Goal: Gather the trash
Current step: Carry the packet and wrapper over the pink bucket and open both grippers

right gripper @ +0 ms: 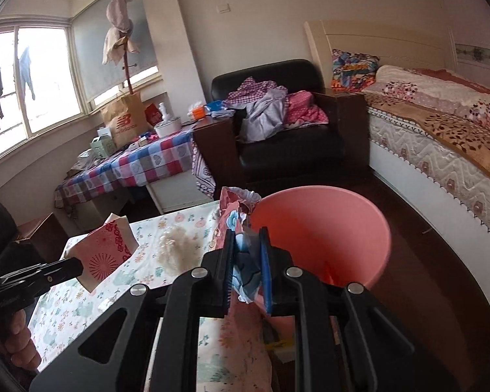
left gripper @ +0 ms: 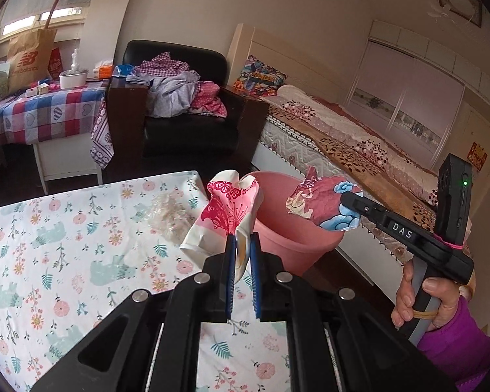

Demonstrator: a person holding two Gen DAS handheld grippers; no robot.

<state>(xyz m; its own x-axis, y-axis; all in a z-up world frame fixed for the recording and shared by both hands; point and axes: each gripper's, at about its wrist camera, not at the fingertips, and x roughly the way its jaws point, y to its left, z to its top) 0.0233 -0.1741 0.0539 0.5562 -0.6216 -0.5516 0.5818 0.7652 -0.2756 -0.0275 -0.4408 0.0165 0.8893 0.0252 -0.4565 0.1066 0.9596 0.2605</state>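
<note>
My left gripper is shut on a crumpled white paper cup with pink flower print, held over the table's far edge beside the pink bin. From the right wrist view the same cup hangs from the left gripper at the left. My right gripper is shut on a torn red wrapper with blue clouds, close to the pink bin rim. In the left wrist view that wrapper hangs over the bin, pinched by the right gripper.
A table with a floral cloth carries a clear crumpled plastic scrap. Beyond stand a black armchair piled with clothes, a checked-cloth side table and a bed. A hand in a purple sleeve holds the right tool.
</note>
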